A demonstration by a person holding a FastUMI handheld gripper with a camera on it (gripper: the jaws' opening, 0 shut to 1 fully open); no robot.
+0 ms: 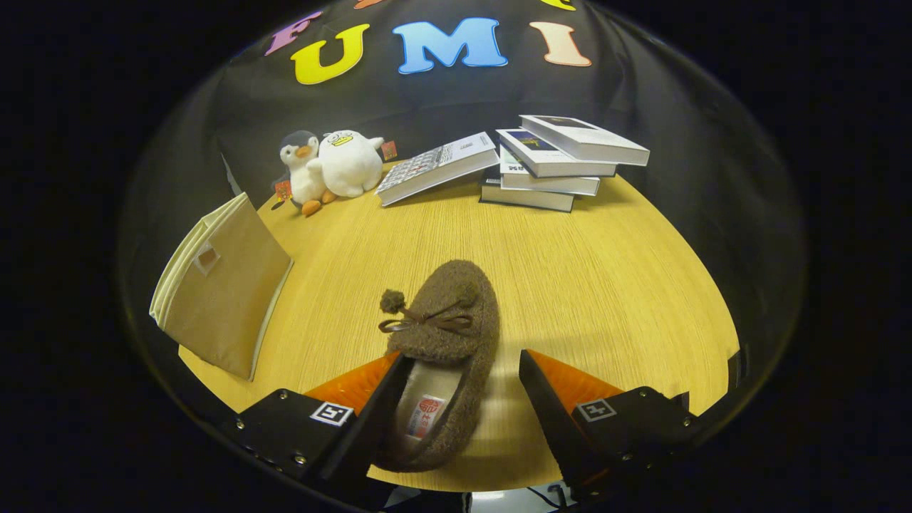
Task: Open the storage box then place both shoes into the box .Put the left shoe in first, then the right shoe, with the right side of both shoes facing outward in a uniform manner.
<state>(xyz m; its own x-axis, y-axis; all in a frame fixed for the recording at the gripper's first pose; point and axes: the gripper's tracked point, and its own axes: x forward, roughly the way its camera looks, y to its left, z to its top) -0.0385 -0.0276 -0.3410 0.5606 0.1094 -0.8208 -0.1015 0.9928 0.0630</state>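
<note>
one fuzzy brown shoe (445,342) lies on the desk (605,285), right between the two fingers of the tool (462,360). its toe points away from the tool, toward the books, and its heel end is close in, down low between the fingers. a thin brown bow with a little pom-pom sits on top of the shoe. the inside of the shoe is pale, with a small tag in it.

the tool is wide open. the left finger is right at the left side of the shoe, by the shoe's opening, and i cannot tell if it is touching. the right finger is off to the right with bare desk between it and the shoe. the tool has hold of nothing.

off to the left of the shoe, near the desk edge, is the tan cloth storage box (221,285). it looks folded flat and leans a bit, with a small tag on its side.

far beyond the shoe, at the back of the desk, two soft toys sit side by side: a little penguin (303,171) and a round white toy (350,162), touching. to the right of them is a stack of books (548,167). one book (436,167) leans with one edge propped against the stack.
</note>
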